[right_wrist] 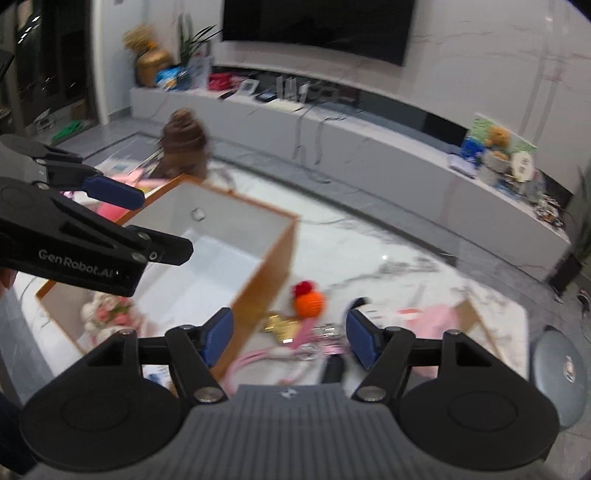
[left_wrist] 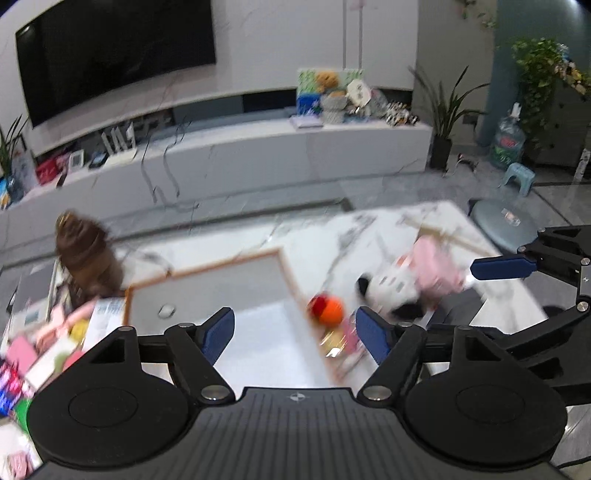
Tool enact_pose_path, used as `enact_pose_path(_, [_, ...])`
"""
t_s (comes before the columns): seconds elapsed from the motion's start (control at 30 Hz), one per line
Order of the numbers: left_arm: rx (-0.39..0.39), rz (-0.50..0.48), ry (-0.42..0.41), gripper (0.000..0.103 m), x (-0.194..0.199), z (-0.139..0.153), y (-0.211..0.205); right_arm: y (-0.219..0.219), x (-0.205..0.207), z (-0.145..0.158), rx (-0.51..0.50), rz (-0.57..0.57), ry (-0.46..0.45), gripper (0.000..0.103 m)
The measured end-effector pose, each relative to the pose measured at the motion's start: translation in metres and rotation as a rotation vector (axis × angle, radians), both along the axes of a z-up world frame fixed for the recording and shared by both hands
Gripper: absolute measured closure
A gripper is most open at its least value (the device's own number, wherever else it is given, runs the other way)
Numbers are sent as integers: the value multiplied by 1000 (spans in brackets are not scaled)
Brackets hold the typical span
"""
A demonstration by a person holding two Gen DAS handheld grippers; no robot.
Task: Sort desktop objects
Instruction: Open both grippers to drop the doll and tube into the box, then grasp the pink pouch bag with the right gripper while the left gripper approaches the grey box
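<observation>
An orange-and-red knitted ball (right_wrist: 309, 300) lies on the marble tabletop just beside the wood-rimmed white box (right_wrist: 221, 236).

Both views are evenly lit by soft indoor light, with no hard shadows. Motion blur smears the table (left_wrist: 369, 229) and the toys (left_wrist: 391, 288). The TV (right_wrist: 317, 26) reflects faintly. The fisheye bends straight lines near the edges and darkens the corners.

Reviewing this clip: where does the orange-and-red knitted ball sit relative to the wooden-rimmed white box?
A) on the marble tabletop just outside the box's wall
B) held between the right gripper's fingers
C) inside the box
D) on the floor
A: the orange-and-red knitted ball lies on the marble tabletop beside the outer wall of the wooden-rimmed white box; the right gripper is open and holds nothing.
</observation>
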State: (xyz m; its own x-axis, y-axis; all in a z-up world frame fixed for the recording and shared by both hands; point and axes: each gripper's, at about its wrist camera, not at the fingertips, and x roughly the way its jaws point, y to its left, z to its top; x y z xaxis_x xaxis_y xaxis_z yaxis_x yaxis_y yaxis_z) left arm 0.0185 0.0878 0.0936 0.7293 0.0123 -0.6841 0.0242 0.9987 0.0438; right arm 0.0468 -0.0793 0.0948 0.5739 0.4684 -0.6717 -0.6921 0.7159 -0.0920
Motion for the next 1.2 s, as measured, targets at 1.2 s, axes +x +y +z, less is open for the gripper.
enact_pose_path(1.2, [-14,-96,202,15,125,-119,-102,-98,109,-96,-38,-157,164,28])
